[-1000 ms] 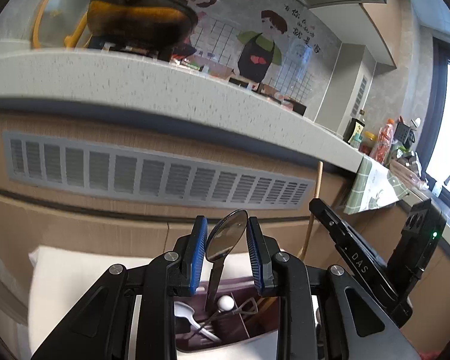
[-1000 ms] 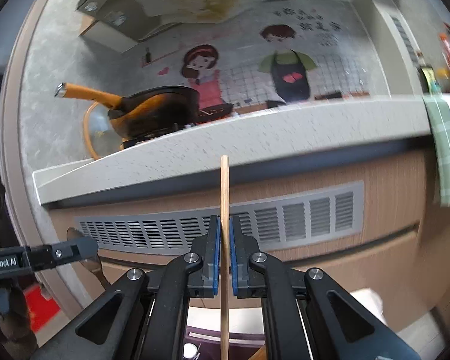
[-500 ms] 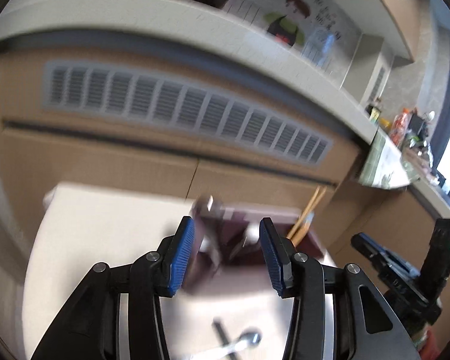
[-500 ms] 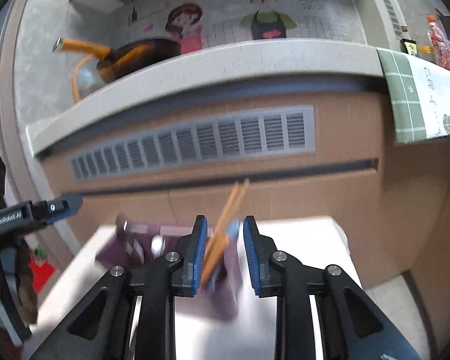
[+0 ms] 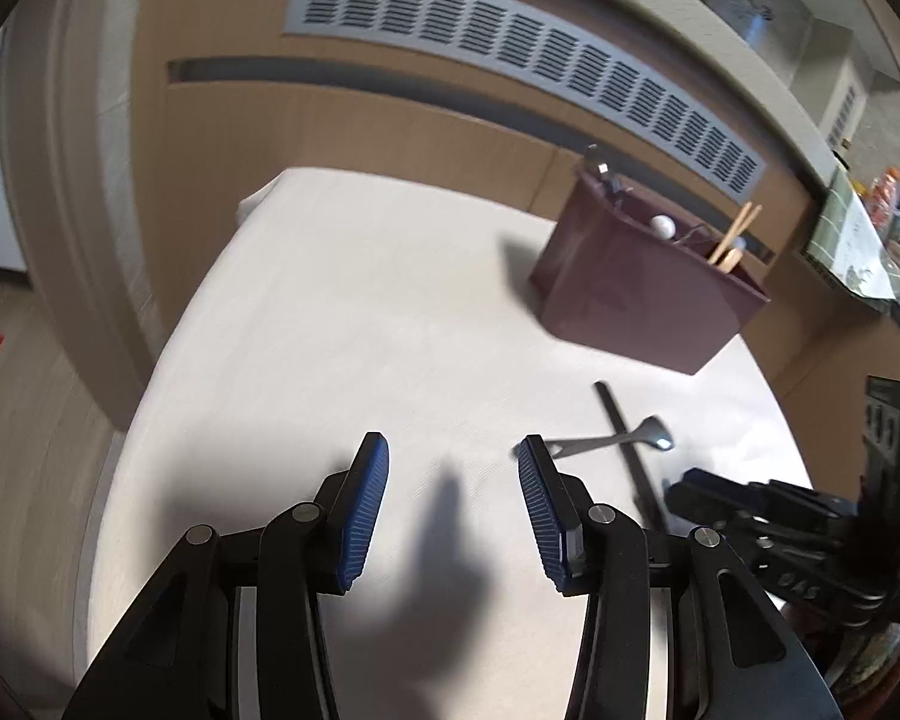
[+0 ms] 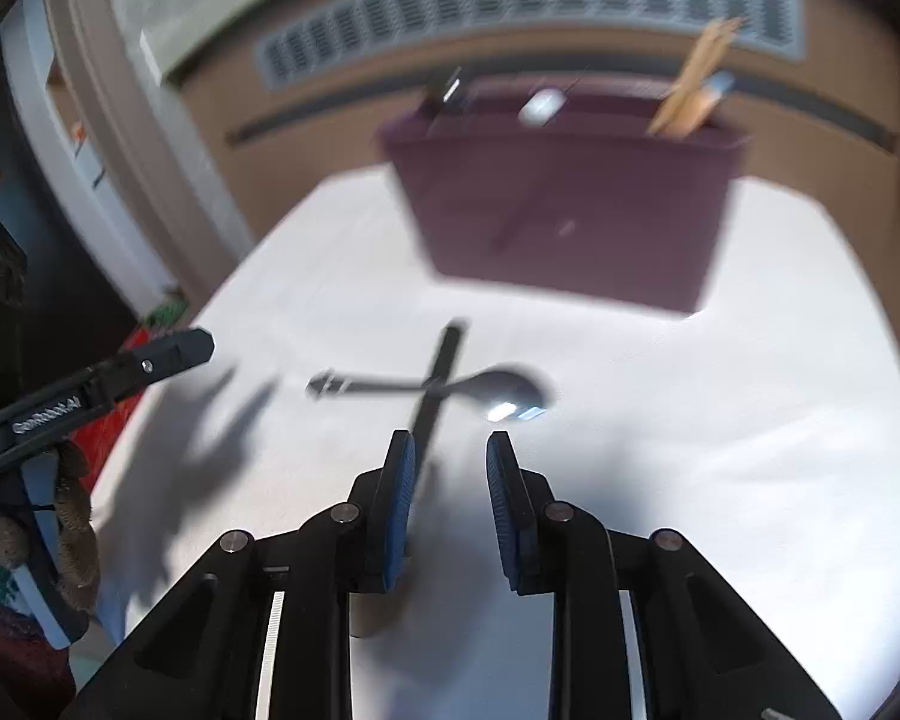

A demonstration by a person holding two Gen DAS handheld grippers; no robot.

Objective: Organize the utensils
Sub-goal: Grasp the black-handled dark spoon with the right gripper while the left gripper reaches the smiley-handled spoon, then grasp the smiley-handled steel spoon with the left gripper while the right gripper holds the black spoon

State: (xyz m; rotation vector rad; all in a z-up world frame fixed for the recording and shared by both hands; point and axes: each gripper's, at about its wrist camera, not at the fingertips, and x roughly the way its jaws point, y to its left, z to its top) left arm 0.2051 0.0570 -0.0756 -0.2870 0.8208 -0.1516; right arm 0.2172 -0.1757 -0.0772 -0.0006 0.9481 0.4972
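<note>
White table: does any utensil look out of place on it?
Yes. A metal spoon and a dark stick lie crossed on the table, outside the maroon holder holding other utensils.

Place: a home kitchen.
Evidence: a speckled stone counter [image 5: 648,12] ran above wood-grain cabinet fronts [image 5: 330,120] with a grey vent grille [image 5: 510,42].
Far right edge: bottles and a checked cloth [image 5: 840,228].
</note>
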